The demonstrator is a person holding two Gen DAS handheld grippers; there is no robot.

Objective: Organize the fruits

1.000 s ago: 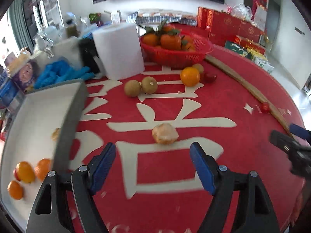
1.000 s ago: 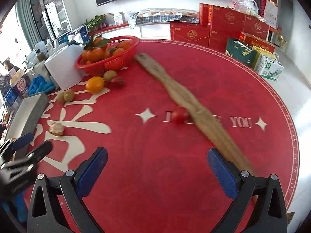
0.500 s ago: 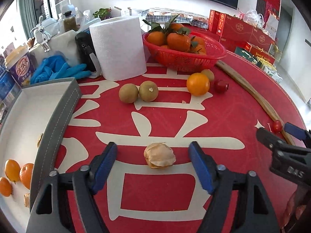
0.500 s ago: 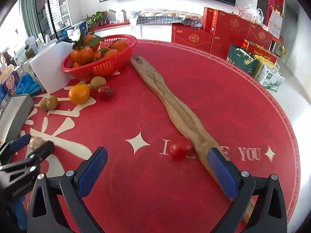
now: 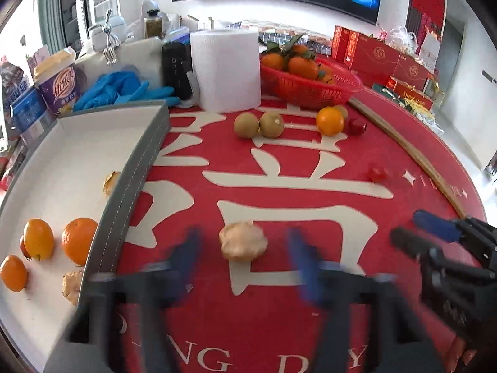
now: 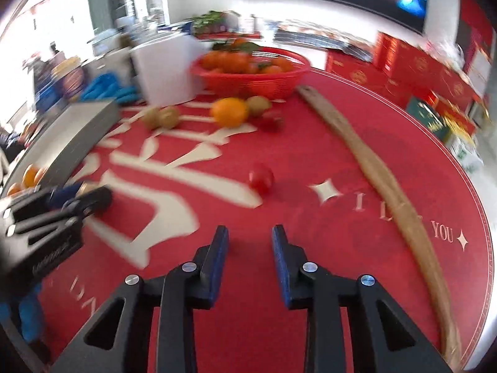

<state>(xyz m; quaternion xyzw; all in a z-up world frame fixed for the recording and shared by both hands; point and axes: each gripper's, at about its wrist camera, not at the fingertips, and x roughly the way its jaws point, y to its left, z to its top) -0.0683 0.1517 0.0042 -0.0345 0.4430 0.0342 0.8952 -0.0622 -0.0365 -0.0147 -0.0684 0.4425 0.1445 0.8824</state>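
While its blue pads blur with motion, the left hand-held gripper (image 5: pixel 242 261) stands low in the left wrist view with its jaws opening wide, and a pale tan papery fruit (image 5: pixel 243 241) lies on the red desk (image 5: pixel 310 205) between the pads, apparently untouched by either. To the left of the frame a white tray with a grey rim (image 5: pixel 130 186) holds several oranges (image 5: pixel 79 240) and two more papery fruits. Toward the top centre, two kiwis (image 5: pixel 259 125) touch each other, and to their right a loose orange (image 5: pixel 330 121) lies beside a small red fruit, below a red basket (image 5: pixel 310 88) piled with leafy oranges. A white paper roll (image 5: pixel 225 69) stands left of the basket, with blue gloves (image 5: pixel 121 88) further left. In the right wrist view, the right hand-held gripper (image 6: pixel 250 242) sits at the bottom centre, its jaws closing to a narrow gap with only bare red cloth between them. A small red tomato (image 6: pixel 261 177) lies above the pads, apart from them, left of a long wooden stick (image 6: pixel 382 183) that curves down the right side.
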